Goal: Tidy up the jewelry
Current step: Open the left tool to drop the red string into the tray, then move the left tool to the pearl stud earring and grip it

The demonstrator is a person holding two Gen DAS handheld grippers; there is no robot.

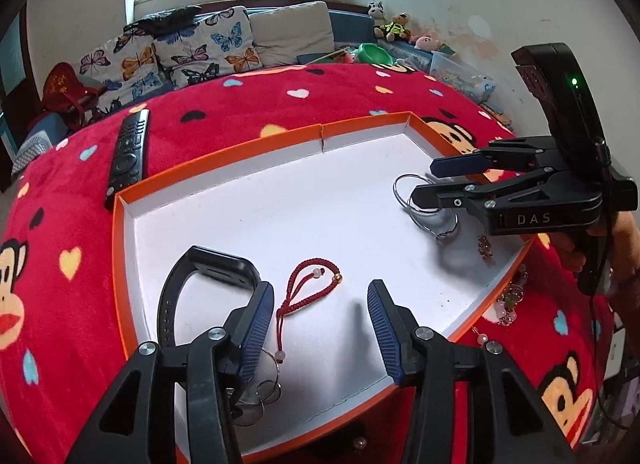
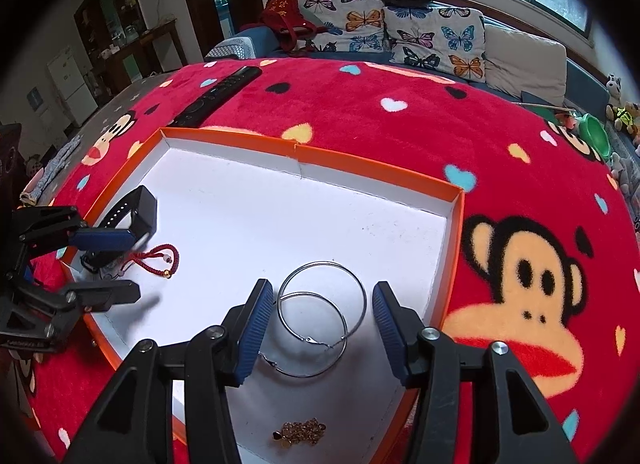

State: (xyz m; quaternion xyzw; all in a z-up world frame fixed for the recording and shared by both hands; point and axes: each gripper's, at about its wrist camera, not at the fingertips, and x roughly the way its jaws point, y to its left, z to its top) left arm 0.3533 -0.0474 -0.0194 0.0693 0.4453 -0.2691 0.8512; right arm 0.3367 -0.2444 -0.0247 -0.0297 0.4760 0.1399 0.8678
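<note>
Two hoop earrings (image 2: pixel 320 316) sit between your right gripper's (image 2: pixel 322 324) wide-open, empty fingers; lower squarely, closing on both rims. Left gripper (image 1: pixel 320 328) likewise gapes empty.

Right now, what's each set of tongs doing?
Left tongs: open, holding nothing, above the red bracelet.
Right tongs: open, empty, around the silver hoops.

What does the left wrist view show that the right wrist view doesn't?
Only the left wrist: pink-bead jewelry on the blanket outside the tray, and small hoops under the left gripper. Only the right wrist: the full gold chain cluster. Both: orange-rimmed tray, red cord bracelet, black smartwatch, two large silver hoops, remote.
</note>
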